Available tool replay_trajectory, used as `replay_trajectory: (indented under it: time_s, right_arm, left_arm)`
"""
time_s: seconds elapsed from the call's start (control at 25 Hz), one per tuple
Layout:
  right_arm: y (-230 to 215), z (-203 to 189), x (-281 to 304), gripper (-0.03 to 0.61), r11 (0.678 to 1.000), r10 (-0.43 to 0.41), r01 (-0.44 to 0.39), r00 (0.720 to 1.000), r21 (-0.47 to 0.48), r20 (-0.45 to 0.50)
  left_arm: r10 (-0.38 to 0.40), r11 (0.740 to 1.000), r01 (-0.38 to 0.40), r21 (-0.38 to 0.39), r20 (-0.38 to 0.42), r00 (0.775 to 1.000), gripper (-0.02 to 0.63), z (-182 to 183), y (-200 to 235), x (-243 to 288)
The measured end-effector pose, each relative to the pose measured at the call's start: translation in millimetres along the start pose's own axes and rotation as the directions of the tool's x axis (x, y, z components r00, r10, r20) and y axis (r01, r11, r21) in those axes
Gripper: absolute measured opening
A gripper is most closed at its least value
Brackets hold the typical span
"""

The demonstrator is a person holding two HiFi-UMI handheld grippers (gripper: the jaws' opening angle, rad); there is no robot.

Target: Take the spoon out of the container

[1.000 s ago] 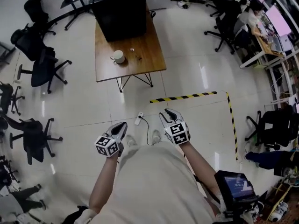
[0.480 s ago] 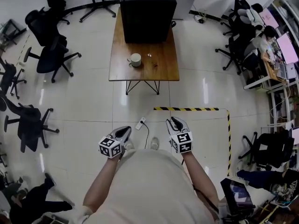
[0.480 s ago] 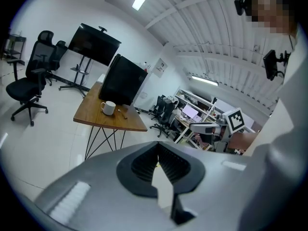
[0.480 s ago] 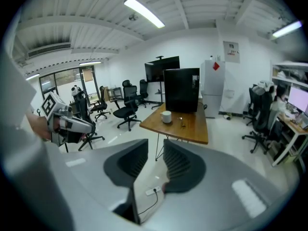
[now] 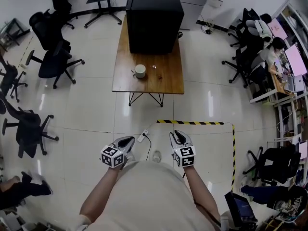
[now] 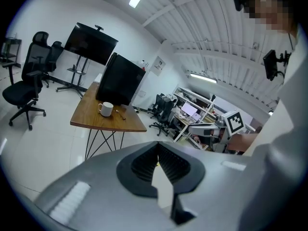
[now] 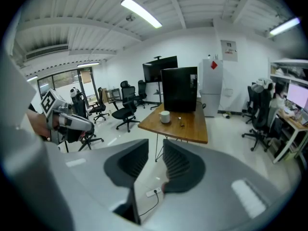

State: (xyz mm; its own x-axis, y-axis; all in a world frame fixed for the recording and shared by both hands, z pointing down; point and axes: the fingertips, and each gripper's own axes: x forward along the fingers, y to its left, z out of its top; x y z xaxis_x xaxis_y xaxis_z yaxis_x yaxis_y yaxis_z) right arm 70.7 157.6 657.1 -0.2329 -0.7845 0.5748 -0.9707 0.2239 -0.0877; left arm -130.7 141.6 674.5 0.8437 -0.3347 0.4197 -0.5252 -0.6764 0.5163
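A white mug [image 5: 139, 71] stands on a wooden table [image 5: 168, 83] far ahead of me, in front of a big black box [image 5: 154, 18]. At this distance I cannot make out a spoon in the mug. A small thin object [image 5: 154, 67] lies on the table just right of the mug. The mug [image 6: 106, 109] shows in the left gripper view and the mug [image 7: 165, 116] in the right gripper view. I hold both grippers at my waist, far from the table. My left gripper [image 5: 128, 140] [image 6: 157, 146] looks shut and empty. My right gripper [image 5: 176, 134] [image 7: 155, 144] is closing, a gap still between its jaws, nothing in it.
A power strip [image 5: 143, 136] with its cable lies on the floor by my feet. Yellow-black tape [image 5: 192, 122] marks the floor ahead. Office chairs [image 5: 53, 64] stand at the left. More chairs and desks with seated people [image 5: 262, 47] fill the right side.
The table has shifted from left of centre to straight ahead in the head view. Both grippers stay at my waist, a little lower in the picture.
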Motion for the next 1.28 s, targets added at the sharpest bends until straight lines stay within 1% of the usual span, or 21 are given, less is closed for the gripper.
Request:
replay_trajectory:
  time_s: [0.32,0.44,0.56,0.68,0.88,1.12,1.28]
  right_arm:
    - [-19.4,5.6,-4.9,0.084,1.0,0.006,-0.006,0.999,0.007,0.054]
    - [-23.1,0.0,-2.8,0.083,1.0,0.009,-0.01,0.999,0.011,0.052]
    - [-29.7,-6.2,-0.1,0.083,0.999,0.014,-0.016,0.999,0.036,0.05]
    - [-34.3,-10.1,-3.9,0.079,0.998,0.011,-0.014,0.999,0.058,0.053]
    - [-36.7,-20.0,-1.5,0.077,0.998,0.012,-0.016,0.998,0.067,0.054]
    - [-42.4,-40.3,-7.3,0.077,0.995,0.02,-0.023,0.999,0.093,0.032]
    - [-46.8,-44.5,-16.1,0.077,0.995,0.017,-0.021,0.999,0.098,0.043]
  left_arm:
    - [0.0,1.0,0.001,0.016,-0.011,1.0,0.003,5.0,-8.8,21.1]
    - [0.01,1.0,-0.01,0.025,-0.012,1.0,0.003,6.3,-9.9,23.0]
    - [0.025,0.999,-0.025,0.028,-0.013,1.0,0.003,7.0,-10.8,25.4]
    - [0.034,0.999,-0.034,0.025,-0.025,0.999,0.003,2.4,-13.6,25.9]
    - [0.046,0.999,-0.045,0.024,-0.038,0.998,0.003,-4.6,-15.3,25.1]
    - [0.046,0.998,-0.044,0.035,-0.062,0.997,0.005,-12.0,-27.6,32.7]
    - [0.049,0.998,-0.045,0.05,-0.075,0.996,0.005,-16.5,-35.9,36.9]
